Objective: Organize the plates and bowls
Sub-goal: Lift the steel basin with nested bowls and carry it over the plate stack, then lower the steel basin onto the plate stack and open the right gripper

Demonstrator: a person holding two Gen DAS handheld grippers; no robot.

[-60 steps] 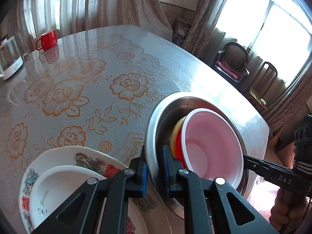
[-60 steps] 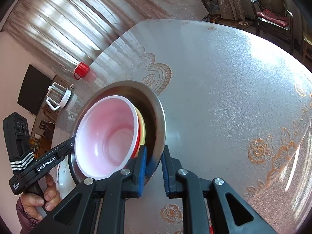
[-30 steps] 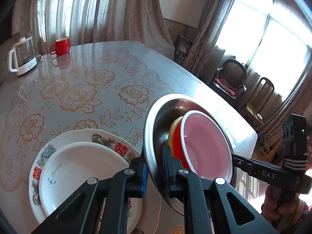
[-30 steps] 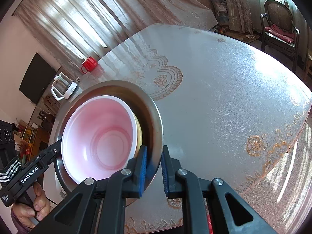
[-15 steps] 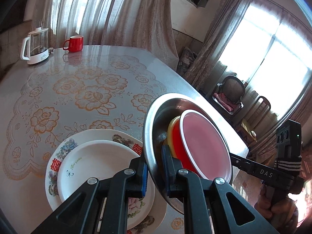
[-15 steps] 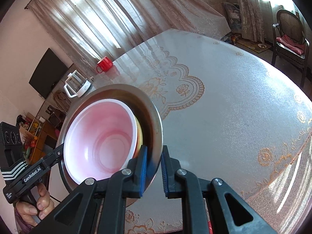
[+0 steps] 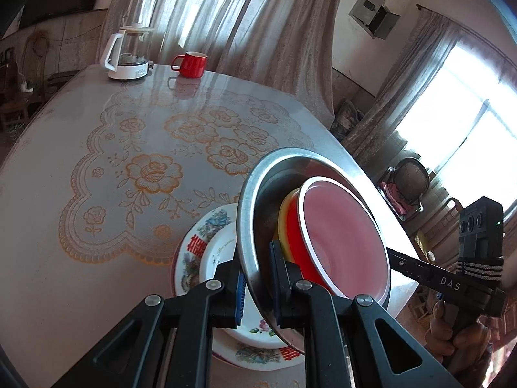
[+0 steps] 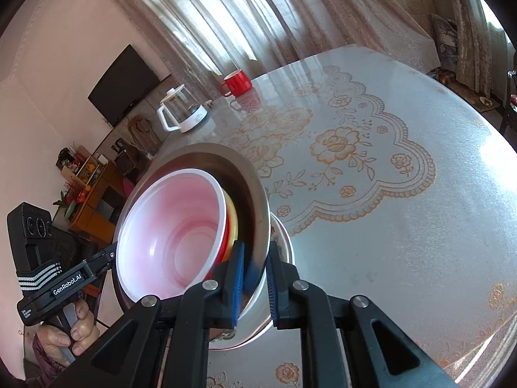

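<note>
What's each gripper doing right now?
Left gripper: shut on the steel basin rim.
Right gripper: shut on the opposite rim.

silver basin (image 7: pixel 255 194), pink bowl (image 7: pixel 342 236), red mug (image 7: pixel 190 64), orange-flowered tablecloth (image 7: pixel 148 174).

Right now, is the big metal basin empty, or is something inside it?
Not empty. The metal basin holds nested bowls: a pink bowl innermost, then red and yellow rims behind it.
</note>
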